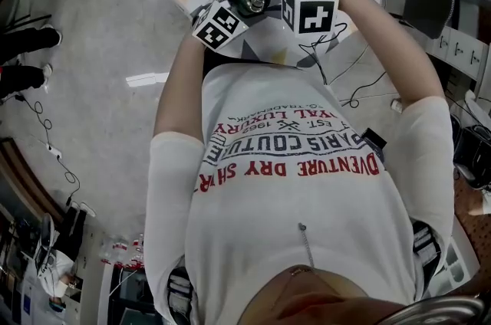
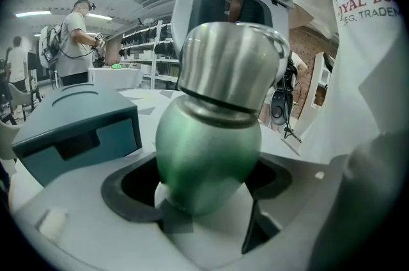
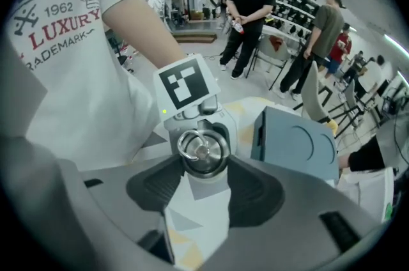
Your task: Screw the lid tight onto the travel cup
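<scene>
Gripping the green travel cup [image 2: 208, 154] by its body, the left gripper [image 2: 206, 190] had its fingers [image 2: 128, 194] clamped on it, holding it above the patterned bench [image 3: 192, 218]. The right gripper [image 3: 203, 161] faced the steel lid [image 3: 203, 149] end-on, its fingers [image 3: 153, 183] pressed against the lid's sides. A blue box [image 2: 70, 123] sat on the bench nearby.

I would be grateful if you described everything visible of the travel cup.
The travel cup has a rounded, glossy green metal body and a brushed steel lid topped by a wire ring. It is held in the air, its body clamped between the left tool's jaws, while the right tool grips the lid from above.
</scene>
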`<state>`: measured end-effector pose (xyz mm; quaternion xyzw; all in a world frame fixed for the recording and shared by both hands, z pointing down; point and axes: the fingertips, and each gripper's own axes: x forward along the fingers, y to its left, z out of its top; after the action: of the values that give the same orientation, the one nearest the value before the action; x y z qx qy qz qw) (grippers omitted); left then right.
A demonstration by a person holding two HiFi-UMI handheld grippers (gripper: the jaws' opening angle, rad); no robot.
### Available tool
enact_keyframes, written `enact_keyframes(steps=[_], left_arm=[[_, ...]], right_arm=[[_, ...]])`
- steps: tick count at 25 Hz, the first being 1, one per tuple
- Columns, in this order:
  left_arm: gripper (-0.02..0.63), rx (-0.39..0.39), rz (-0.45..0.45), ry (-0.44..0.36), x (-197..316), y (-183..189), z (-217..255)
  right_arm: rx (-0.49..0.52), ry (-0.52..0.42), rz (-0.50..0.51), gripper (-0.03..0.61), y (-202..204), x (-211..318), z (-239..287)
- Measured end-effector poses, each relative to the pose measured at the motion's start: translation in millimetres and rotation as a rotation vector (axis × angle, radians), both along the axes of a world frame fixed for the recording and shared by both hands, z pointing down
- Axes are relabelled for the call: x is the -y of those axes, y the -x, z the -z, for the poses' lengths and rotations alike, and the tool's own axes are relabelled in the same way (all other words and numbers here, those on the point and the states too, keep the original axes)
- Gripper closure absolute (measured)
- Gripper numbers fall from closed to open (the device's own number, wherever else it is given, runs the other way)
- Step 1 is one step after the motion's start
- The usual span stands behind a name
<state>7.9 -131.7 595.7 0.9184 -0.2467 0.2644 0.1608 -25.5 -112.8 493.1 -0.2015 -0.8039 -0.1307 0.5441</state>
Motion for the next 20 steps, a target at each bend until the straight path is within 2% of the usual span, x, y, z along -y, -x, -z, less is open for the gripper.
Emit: enact_keyframes(steps=[8,12,16,20], left_arm=[[0.218,0.004,-0.006,-0.01,1.8,0.0,2.8],[0.218,0.016,-0.016,0.003,-1.0,1.1,-2.1],[0.219,0.015,-0.011,-0.006,0.4,1.0,-2.3],[0.219,0.02,-0.011,-0.007,0.2,0.1,-1.2]], right_arm=[[0.044,-0.011,-0.319,0.344,2.1,3.1,0.9],[0.076,-0.008,-0.413,0.344,3.5,3.3,-1.1],[0.132,0.001,-0.381,0.344,3.8,3.4,-0.4],[0.119,0.005,-0.226,0.323,-4.3,-0.8,-0.9]])
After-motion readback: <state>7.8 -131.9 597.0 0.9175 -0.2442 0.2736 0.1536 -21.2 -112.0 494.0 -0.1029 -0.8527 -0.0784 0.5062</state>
